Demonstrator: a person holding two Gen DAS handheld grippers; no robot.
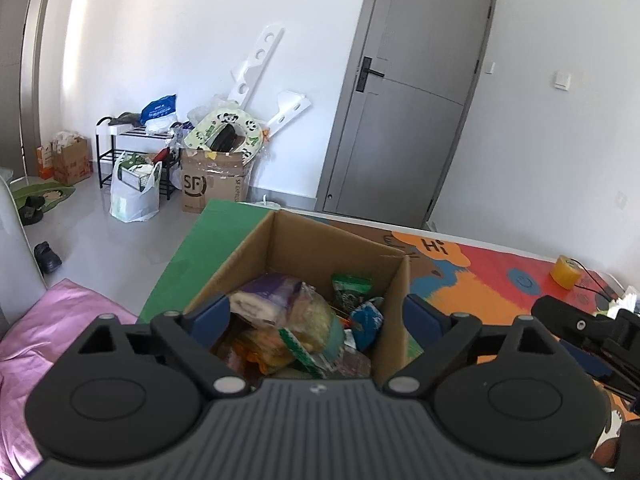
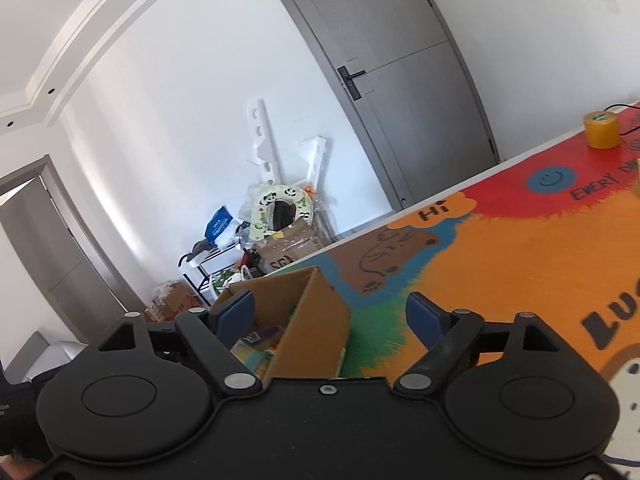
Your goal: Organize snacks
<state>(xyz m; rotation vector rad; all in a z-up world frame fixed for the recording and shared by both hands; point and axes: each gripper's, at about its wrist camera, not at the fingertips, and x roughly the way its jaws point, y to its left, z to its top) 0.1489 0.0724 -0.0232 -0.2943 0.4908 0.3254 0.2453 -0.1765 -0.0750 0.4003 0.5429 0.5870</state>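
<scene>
The left gripper (image 1: pixel 316 316) is right up close to its camera, and its two blue pads are wide apart with nothing pinched between them. Just past them sits the open cardboard box (image 1: pixel 248 258), and it is full of snacks. A purple bread pack (image 1: pixel 266 294) lies on top at the left. A green packet (image 1: pixel 352 290) stands near the far wall, and a blue packet (image 1: pixel 368 318) is beside it.

The right gripper (image 2: pixel 330 314) is spread open too and holds nothing. It hangs over the near right corner of the box, above the bright table mat (image 2: pixel 520 260). A yellow tape roll (image 2: pixel 600 130) stands far off on the mat, well apart from the box.

The snacks look like they are in the box already, so this step is probably letting go and moving away. To do it well, lift both grippers straight up first, so the pads do not catch a crinkly wrapper or bump the thin box wall. The snacks are piled high, so they could tip out. If one sticks up, push it down softly. Keep the two grippers from knocking each other, since they are close.
</scene>
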